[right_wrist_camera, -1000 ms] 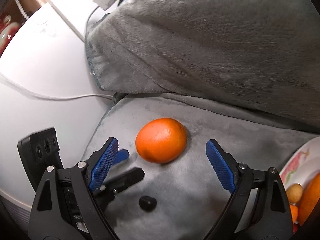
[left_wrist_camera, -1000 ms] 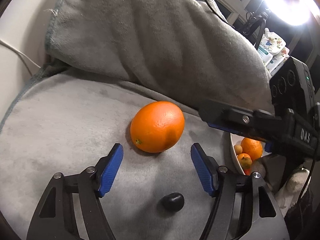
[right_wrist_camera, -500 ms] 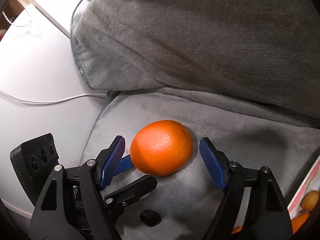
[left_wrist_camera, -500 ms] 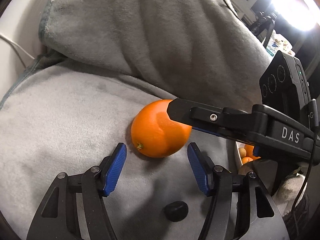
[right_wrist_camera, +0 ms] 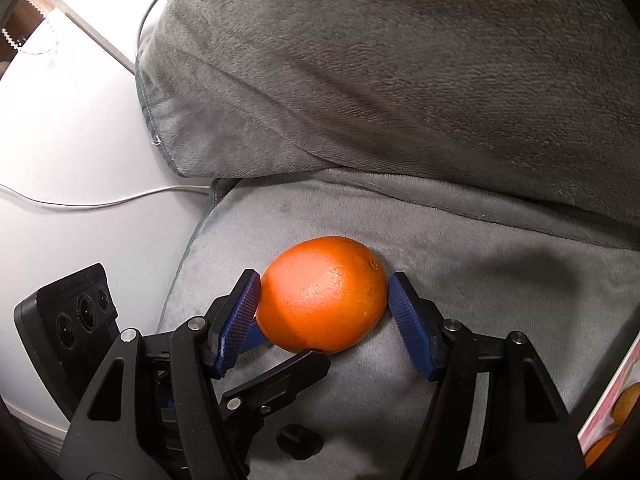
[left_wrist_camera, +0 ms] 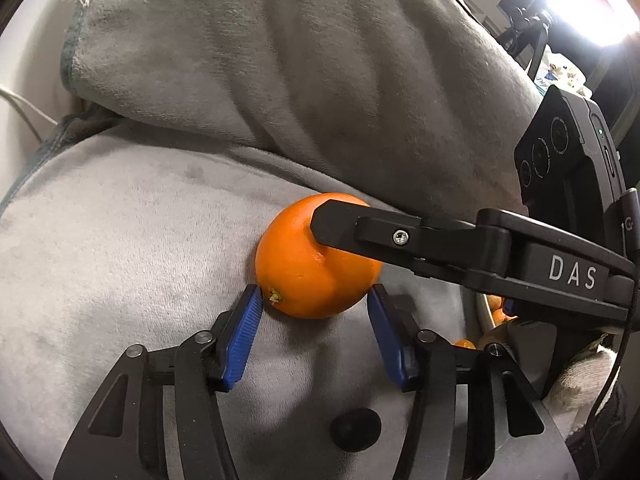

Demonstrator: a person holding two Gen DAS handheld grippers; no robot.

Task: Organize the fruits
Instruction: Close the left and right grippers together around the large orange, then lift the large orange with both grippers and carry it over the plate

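A large orange (left_wrist_camera: pixel 304 268) lies on a grey plush cushion (left_wrist_camera: pixel 120 248). My left gripper (left_wrist_camera: pixel 314 306) straddles its near side; both blue pads touch or nearly touch it. My right gripper (right_wrist_camera: pixel 322 294) comes from the other side, and its blue pads press against the orange (right_wrist_camera: pixel 324 292) on both flanks. One black finger of the right gripper (left_wrist_camera: pixel 400 236) crosses over the orange in the left wrist view. The left gripper's finger (right_wrist_camera: pixel 276 380) shows under the orange in the right wrist view.
A grey back cushion (right_wrist_camera: pixel 400 80) rises right behind the orange. A white plate (right_wrist_camera: pixel 608 396) with small orange fruits (left_wrist_camera: pixel 496 312) sits to the right. A white surface (right_wrist_camera: pixel 80 128) with a thin cable (right_wrist_camera: pixel 100 200) lies left of the cushion.
Both grippers moved forward onto the orange and narrowed their jaws around it. The orange stayed on the cushion.
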